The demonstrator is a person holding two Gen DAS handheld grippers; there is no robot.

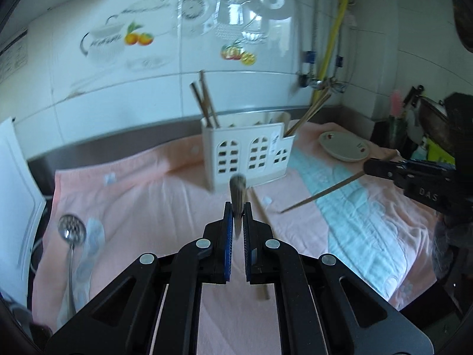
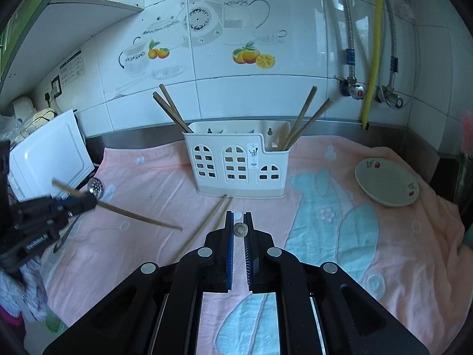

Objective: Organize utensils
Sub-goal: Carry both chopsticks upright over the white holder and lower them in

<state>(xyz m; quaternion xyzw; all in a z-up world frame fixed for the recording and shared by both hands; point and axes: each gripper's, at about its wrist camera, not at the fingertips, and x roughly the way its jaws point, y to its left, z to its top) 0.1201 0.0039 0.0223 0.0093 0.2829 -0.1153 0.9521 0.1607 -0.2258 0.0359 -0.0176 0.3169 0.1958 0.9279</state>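
A white utensil holder (image 1: 248, 153) (image 2: 236, 162) stands on the pink towel, with chopsticks upright in its left and right ends. My left gripper (image 1: 238, 210) is shut on a chopstick (image 1: 237, 195) that points at the camera; it also shows in the right wrist view (image 2: 139, 216). My right gripper (image 2: 239, 222) is shut on another chopstick (image 2: 240, 229), seen end-on, and in the left wrist view (image 1: 322, 192). Two loose chopsticks (image 2: 207, 224) lie on the towel in front of the holder. A slotted metal spoon (image 1: 71, 236) lies at the left.
A cream plate (image 2: 387, 183) with a flower print sits at the right on the towel (image 2: 399, 251). A white appliance (image 2: 50, 159) stands at the left. Tiled wall, pipes and valves (image 2: 354, 88) lie behind the holder.
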